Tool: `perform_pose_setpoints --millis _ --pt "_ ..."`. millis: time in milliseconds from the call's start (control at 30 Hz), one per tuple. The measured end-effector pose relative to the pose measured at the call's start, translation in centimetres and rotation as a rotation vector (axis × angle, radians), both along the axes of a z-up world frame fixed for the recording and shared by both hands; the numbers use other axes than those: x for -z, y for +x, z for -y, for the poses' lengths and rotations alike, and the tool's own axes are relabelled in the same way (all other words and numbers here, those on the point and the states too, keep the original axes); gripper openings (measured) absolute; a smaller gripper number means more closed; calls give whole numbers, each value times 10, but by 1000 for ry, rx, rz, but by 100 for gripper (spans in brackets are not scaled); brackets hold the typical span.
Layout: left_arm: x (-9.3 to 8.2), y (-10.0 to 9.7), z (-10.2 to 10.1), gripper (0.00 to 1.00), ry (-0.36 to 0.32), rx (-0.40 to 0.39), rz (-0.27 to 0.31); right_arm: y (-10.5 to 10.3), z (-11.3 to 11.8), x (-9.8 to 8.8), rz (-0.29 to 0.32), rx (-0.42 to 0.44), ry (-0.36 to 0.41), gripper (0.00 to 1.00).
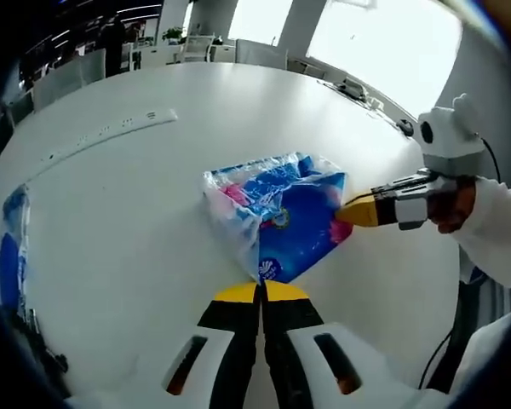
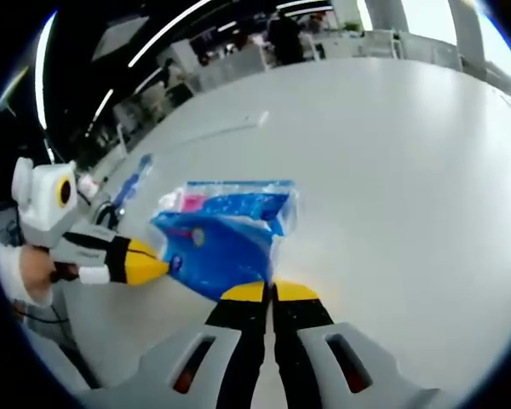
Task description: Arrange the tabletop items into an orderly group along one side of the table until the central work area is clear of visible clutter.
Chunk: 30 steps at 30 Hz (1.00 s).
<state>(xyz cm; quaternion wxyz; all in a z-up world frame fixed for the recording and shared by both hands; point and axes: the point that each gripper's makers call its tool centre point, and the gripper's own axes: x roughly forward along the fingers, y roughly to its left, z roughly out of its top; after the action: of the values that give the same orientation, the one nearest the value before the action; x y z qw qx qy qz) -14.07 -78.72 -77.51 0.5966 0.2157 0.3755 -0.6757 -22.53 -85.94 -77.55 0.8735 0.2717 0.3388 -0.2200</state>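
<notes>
Gripping one blue pack [image 1: 277, 217] mid-tabletop [image 1: 136, 247], the left claw [image 1: 261, 288] pinches its 6 o'clock corner and the right claw [image 2: 271, 288] an opposite edge, so carrying it toward the second pack [image 1: 8, 256] at 9 o'clock seems next.

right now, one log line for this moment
left gripper: shut on blue tissue pack | right gripper: shut on same pack | pack on white table
</notes>
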Motion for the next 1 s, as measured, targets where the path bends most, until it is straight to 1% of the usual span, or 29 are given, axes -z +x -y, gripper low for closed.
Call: perform_pose_setpoints --millis 67,133,233,333,400,433,467,500,533,567,600,633,667,700,733,767,800,833,900,933,1000 --pt "0 0 0 0 -5 -8 -3 0 0 0 1 3 -1 0" --pt "0 1 -1 0 -14 -19 -8 -1 0 0 16 10 -3 0" --pt "-1 -1 -2 0 -37 -28 11 0 0 0 24 13 -17 0" --pt "-1 -1 0 0 -30 -38 26 1 0 0 12 13 -21 0" --pt "-1 0 -1 0 -27 -58 33 6 1 -2 5 3 -40 4" --pt "-1 0 -1 0 -28 -67 36 9 1 -3 7 -6 -45 8" --pt "-1 0 -1 0 -27 -73 31 13 1 -6 13 -27 -58 16" --pt "-1 1 -1 0 -24 -90 9 12 4 -9 -10 -26 -83 24" --pt "-1 0 -1 0 -16 -124 -53 11 7 -11 -28 -30 -111 32" --pt "-1 0 -1 0 -5 -146 -98 15 11 -18 -18 -32 -153 40" --pt "-3 2 -2 2 14 -178 -148 17 13 -25 -2 -22 -167 43" --pt "-5 9 0 10 -3 -204 -130 19 14 -32 19 0 -170 46" --pt "-8 17 3 21 -31 -217 -97 19 15 -38 38 19 -172 50" --pt "-13 24 7 35 -63 -225 -58 19 16 -46 52 25 -176 52" --pt "-19 26 9 52 -88 -226 -51 18 14 -51 56 25 -182 54" --pt "-26 26 13 60 -122 -220 -62 17 13 -57 61 27 -195 55" --pt "-31 24 13 63 -130 -217 -73 15 11 -61 66 27 -203 55" --pt "-39 21 12 61 -147 -208 -89 12 8 -64 67 29 -203 55" --pt "-48 12 10 56 -166 -179 -105 6 2 -70 76 51 -203 55" --pt "-50 7 8 58 -173 -155 -104 2 0 -73 83 67 -202 56" --pt "-54 -3 2 62 -200 -92 -73 -5 -7 -78 101 101 -195 56"
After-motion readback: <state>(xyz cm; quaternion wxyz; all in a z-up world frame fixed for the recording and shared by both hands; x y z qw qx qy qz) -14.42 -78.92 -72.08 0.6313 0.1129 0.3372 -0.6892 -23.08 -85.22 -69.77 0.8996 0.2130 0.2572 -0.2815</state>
